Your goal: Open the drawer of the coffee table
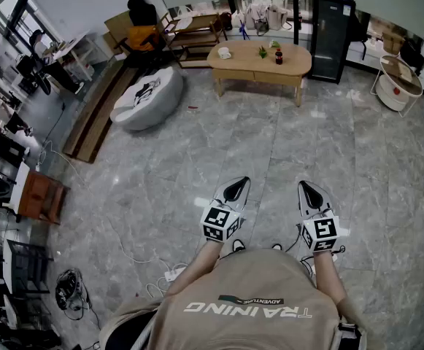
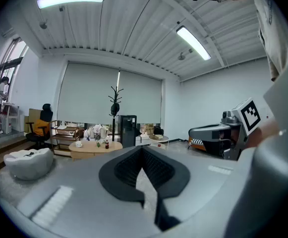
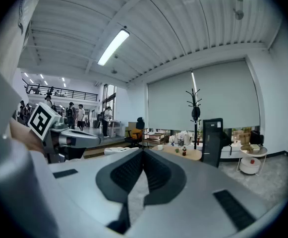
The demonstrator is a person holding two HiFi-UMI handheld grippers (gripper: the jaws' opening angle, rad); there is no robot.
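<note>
Two grippers sit low centre in the head view, side by side and well apart from the furniture. The left gripper [image 1: 236, 188] has its jaws pressed together at the tip with nothing between them; its ribbed black pads [image 2: 126, 170] sit in a smooth grey shell. The right gripper [image 1: 308, 192] is the same, jaws together and empty. Each carries one marker cube [image 1: 221, 223], white with black squares.

One coffee table [image 1: 259, 63] stands upper centre, far across the floor. It has an oval light-wood top and chunky legs. The drawer [image 1: 260, 74] in its front apron looks flush, but it is too small to be sure. Three small items stand on top: one white cup [image 1: 224, 52], one green thing [image 1: 262, 51] and one dark red bottle [image 1: 278, 55].

One white beanbag [image 1: 148, 97], soft and rounded, lies left of the table. One tall boxy black cabinet [image 1: 330, 24] stands behind the table's right end. One round white side table [image 1: 399, 84] is at upper right. The floor [image 1: 160, 188] is glossy grey marble-look tile. A beige shirt [image 1: 248, 297] fills bottom centre.
</note>
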